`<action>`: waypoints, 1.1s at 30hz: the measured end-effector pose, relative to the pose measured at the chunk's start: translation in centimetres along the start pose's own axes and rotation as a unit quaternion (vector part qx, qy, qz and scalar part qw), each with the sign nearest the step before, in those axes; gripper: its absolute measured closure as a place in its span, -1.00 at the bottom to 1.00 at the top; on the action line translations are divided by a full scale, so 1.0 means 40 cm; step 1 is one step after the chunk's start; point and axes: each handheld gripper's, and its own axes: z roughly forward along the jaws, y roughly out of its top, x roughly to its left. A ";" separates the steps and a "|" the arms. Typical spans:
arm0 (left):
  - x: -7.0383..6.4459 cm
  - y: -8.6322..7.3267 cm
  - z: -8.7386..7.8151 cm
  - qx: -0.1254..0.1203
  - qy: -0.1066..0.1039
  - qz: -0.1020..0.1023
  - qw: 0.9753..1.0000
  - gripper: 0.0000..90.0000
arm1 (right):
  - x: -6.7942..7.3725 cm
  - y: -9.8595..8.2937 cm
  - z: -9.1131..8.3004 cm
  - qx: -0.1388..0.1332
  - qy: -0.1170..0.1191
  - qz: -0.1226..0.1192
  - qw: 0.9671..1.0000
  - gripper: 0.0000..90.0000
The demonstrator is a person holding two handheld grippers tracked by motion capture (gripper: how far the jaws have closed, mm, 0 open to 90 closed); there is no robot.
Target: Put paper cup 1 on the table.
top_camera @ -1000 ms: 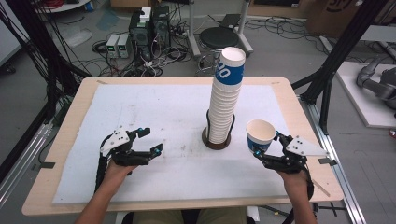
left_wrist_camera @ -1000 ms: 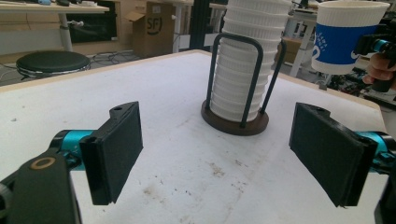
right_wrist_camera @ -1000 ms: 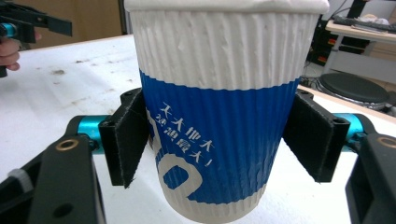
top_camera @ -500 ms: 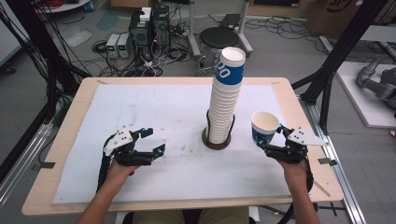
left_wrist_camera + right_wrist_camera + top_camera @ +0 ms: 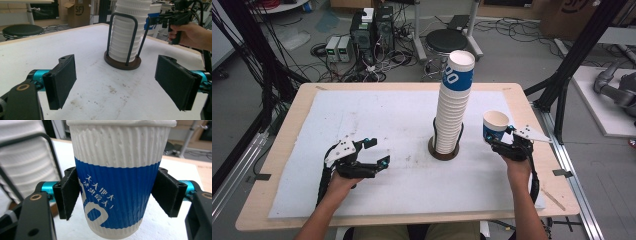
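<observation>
Right gripper [image 5: 501, 142] clamped on a single paper cup [image 5: 495, 126], white upper part, blue band below with white lettering. In the right gripper view the cup [image 5: 117, 177] sits upright between the two black jaws, each pad pressed flat against the blue band on opposite sides; the rim stands above the jaws, the base just below them. Cup is held off the white mat [image 5: 377, 115], over the mat's right part, near the table's right edge.

Stack of nested cups [image 5: 453, 105] stands upright in a dark wire holder with round base [image 5: 443, 150], about mid-table. The held cup is to the right of that stack, apart from it, its rim roughly level with the stack's middle. Topmost stack cup carries the same blue band.

Left gripper [image 5: 371, 152] rests low over the mat's left front part, jaws spread wide with nothing between them. In the left gripper view the pads flank bare, stained mat; the holder [image 5: 122, 62] and stack lie beyond, well apart from the jaws. Right hand [image 5: 191, 35] and its gripper show behind the stack.
</observation>
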 end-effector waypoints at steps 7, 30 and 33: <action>0.000 -0.002 0.003 0.003 -0.002 0.000 1.000 -0.61 | -0.009 -0.020 0.035 0.039 -0.008 0.011 0.999 -0.41; -0.002 -0.003 0.002 0.008 -0.003 0.002 1.000 -0.61 | -0.006 -0.046 0.034 0.089 0.002 0.010 0.996 -0.42; -0.002 -0.004 0.003 0.008 -0.003 0.001 1.000 -0.61 | -0.013 -0.058 0.022 0.088 0.002 0.019 0.996 -0.42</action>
